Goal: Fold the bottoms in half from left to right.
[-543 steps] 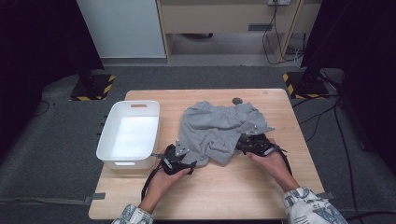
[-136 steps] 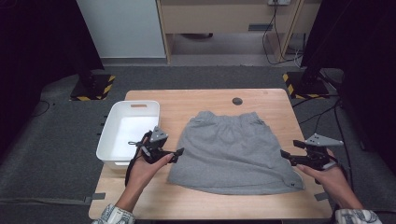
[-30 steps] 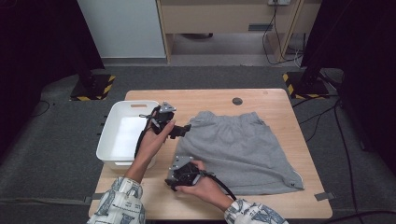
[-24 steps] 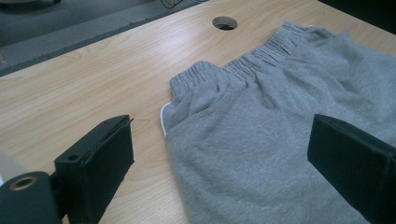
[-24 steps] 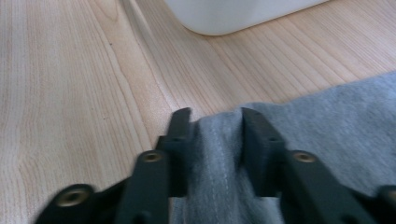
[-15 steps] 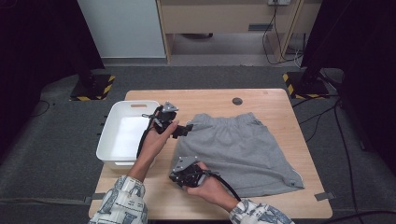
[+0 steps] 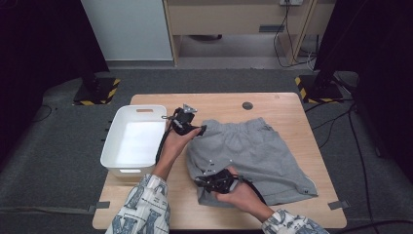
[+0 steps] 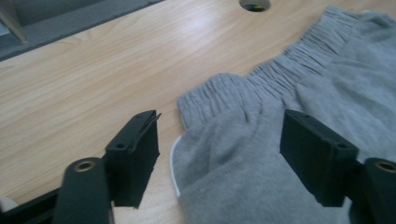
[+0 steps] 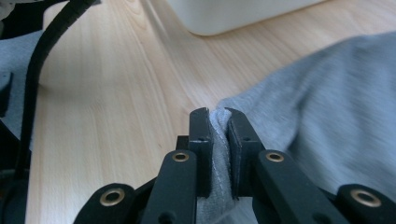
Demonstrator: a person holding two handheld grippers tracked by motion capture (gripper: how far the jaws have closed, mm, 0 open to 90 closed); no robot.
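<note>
Shorts [image 7: 253,156] of grey fabric lie spread over the middle and right of the desk [image 7: 292,105], waistband toward the far edge, one hem near the right front corner. From the high view, the left gripper [image 7: 197,129] sits at the waistband's left corner, beside the white bin [image 7: 134,141] that stands along the desk's left edge, and the right gripper [image 7: 207,183] sits at the near left hem, close to the front edge, where the cloth is gathered and lifted a little. How the fingers stand is too small to tell from up there.

The left gripper view settles it for that side: its fingers [image 8: 135,156] stand apart, one over bare wood and the other over the cloth, with the ribbed waistband corner [image 8: 224,95] between them and no pad pressing on it. They have just been closing toward it. The same view catches the round hole [image 8: 254,3] in the desk near the far edge.

The right gripper view shows its fingers [image 9: 201,140] drawn together on a pinched ridge of grey hem [image 9: 219,121], the fabric squeezed between the pads and trailing off to the right. Beyond them is the bin's lower wall [image 9: 243,14], and a black cable [image 9: 42,60] runs down the picture's left side
</note>
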